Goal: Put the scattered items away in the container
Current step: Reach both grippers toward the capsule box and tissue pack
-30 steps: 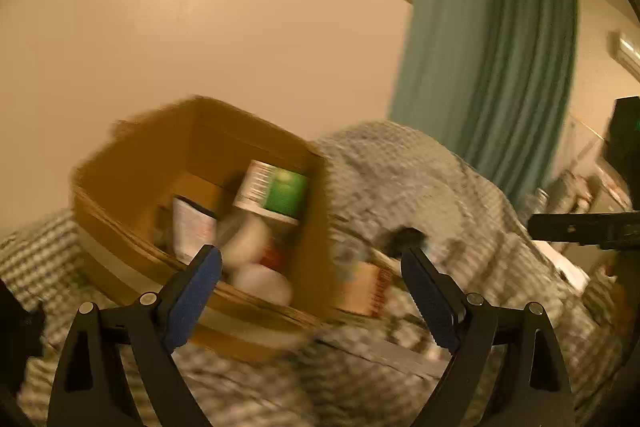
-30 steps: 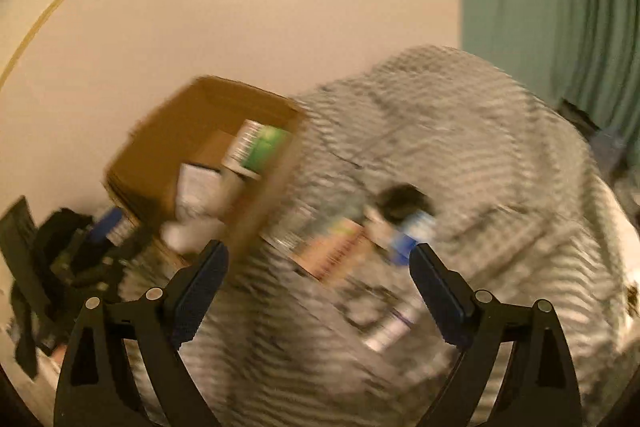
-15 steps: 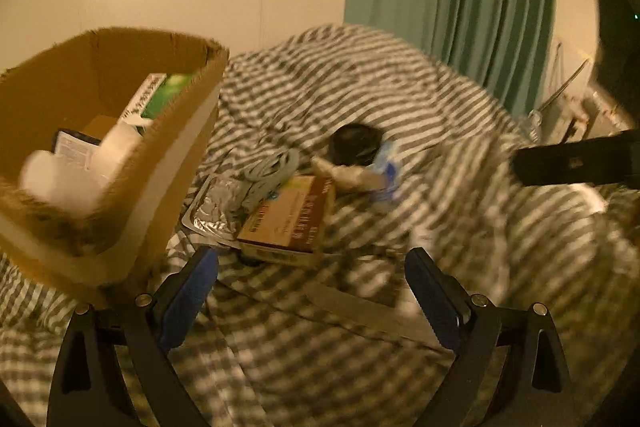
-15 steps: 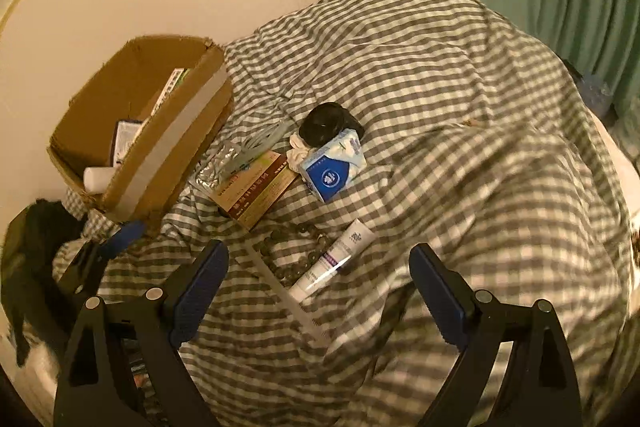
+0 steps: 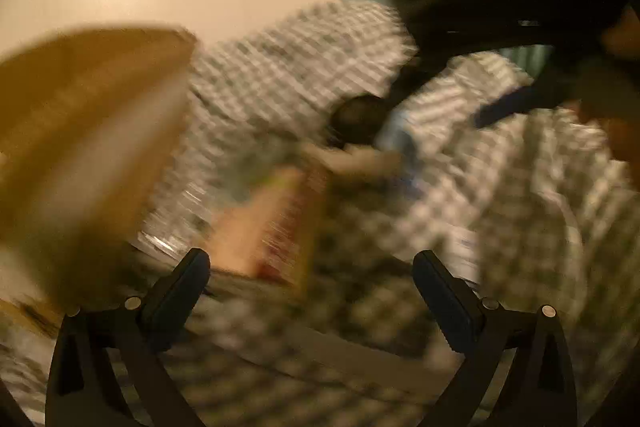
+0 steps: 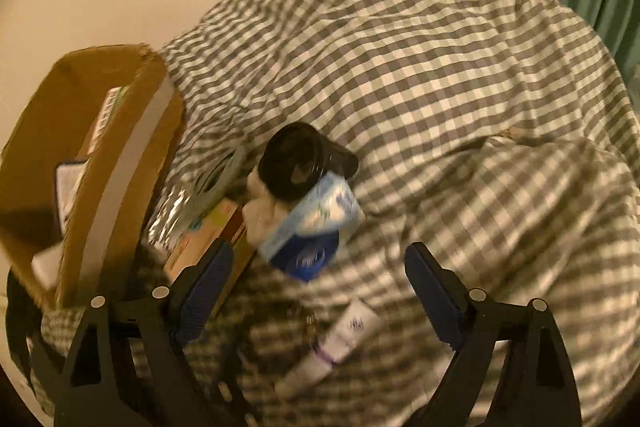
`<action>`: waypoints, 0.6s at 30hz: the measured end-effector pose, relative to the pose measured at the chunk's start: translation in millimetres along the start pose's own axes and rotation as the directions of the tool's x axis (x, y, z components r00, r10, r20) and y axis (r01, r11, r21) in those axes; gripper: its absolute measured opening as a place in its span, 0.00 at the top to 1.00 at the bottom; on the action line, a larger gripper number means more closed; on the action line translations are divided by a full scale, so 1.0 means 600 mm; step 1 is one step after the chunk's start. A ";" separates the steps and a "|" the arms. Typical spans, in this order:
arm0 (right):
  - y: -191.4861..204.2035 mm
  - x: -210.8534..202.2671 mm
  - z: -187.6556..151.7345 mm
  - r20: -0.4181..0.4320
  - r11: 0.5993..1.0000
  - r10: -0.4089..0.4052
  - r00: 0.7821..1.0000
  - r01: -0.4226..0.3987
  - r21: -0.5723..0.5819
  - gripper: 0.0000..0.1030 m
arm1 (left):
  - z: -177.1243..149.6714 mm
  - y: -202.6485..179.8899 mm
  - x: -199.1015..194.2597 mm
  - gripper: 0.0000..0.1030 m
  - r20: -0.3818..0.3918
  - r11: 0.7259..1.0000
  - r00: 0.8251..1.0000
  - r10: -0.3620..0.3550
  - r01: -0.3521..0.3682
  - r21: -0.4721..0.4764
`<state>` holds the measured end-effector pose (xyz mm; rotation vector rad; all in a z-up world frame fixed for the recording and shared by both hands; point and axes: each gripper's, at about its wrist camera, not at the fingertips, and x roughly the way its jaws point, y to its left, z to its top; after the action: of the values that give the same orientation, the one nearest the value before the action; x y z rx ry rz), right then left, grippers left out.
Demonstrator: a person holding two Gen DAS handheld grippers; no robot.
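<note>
A: Which tool takes the next item?
B: Likely the right tool (image 6: 318, 263). Its jaws have just been closing a little, yet they stand released with nothing between them; the blue tissue pack (image 6: 316, 231) lies just ahead of its tips on the checked bedcover (image 6: 440, 75), leaning on the black jar (image 6: 298, 165).
A: And the white tube (image 6: 336, 343)?
B: Below the gap, long axis slanting from the left finger toward the far right.
A: The left tool (image 5: 312, 273)?
B: Released too, jaws just opened wider, empty. The flat carton (image 5: 272, 223) lies just ahead; the cardboard box (image 6: 100, 155) is left of both tools.
</note>
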<state>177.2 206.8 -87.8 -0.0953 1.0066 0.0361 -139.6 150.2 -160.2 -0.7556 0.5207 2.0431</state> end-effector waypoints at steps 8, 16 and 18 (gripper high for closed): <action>-0.008 0.052 -0.002 -0.095 0.999 -0.022 0.995 0.025 0.032 0.31 | 0.020 0.039 0.037 0.00 -0.026 0.998 0.998 0.050 -0.051 -0.031; -0.018 0.041 -0.019 -0.123 0.997 -0.032 0.992 0.041 0.066 0.36 | 0.042 0.041 0.068 0.00 -0.029 1.000 0.999 0.022 -0.022 0.018; -0.018 0.047 -0.015 -0.120 0.996 -0.002 0.993 0.013 0.091 0.36 | 0.045 0.039 0.075 0.00 -0.022 0.999 0.999 0.030 -0.029 0.030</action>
<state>185.8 194.8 -115.6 -0.0179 1.1265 -0.0231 -187.2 180.7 -169.1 -0.7574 0.5770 2.0519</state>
